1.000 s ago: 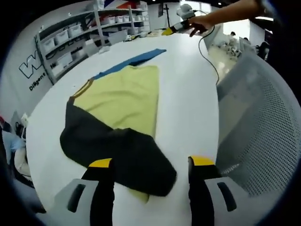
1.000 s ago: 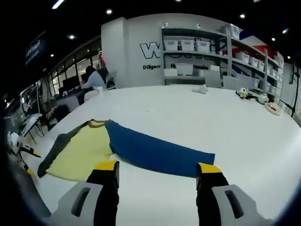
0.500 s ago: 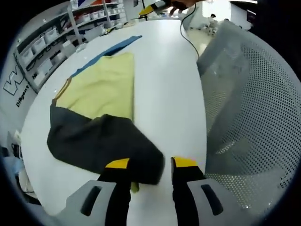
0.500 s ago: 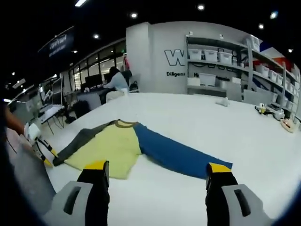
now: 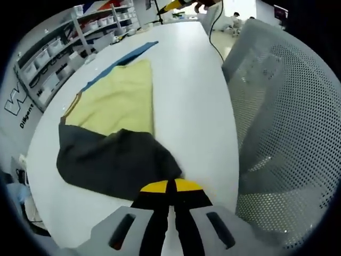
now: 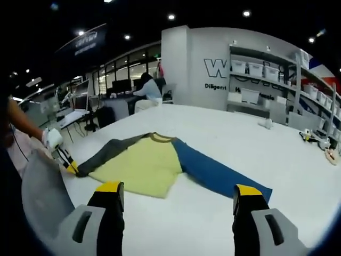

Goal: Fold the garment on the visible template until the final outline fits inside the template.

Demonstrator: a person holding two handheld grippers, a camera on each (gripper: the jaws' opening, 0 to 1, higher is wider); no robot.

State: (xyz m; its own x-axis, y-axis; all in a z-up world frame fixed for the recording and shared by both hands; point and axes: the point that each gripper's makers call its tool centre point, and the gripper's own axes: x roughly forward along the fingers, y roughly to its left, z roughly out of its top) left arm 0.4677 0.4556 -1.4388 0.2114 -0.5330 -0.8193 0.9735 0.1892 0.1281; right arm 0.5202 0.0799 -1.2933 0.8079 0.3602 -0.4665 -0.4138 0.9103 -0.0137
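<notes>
In the left gripper view, shelves with bins (image 5: 58, 53) line the far left wall, and the garment (image 5: 120, 133) lies flat on the white counter (image 5: 197, 112): dark grey sleeve nearest, yellow body beyond, blue sleeve (image 5: 128, 58) farthest. The left gripper (image 5: 169, 185) is pinched together at the grey sleeve's end, apparently on the cloth, though the fabric between its tips is hard to make out. A mesh chair (image 5: 287, 133) stands to the right. In the right gripper view, the right gripper (image 6: 178, 189) hangs wide apart just short of the garment's yellow hem.
</notes>
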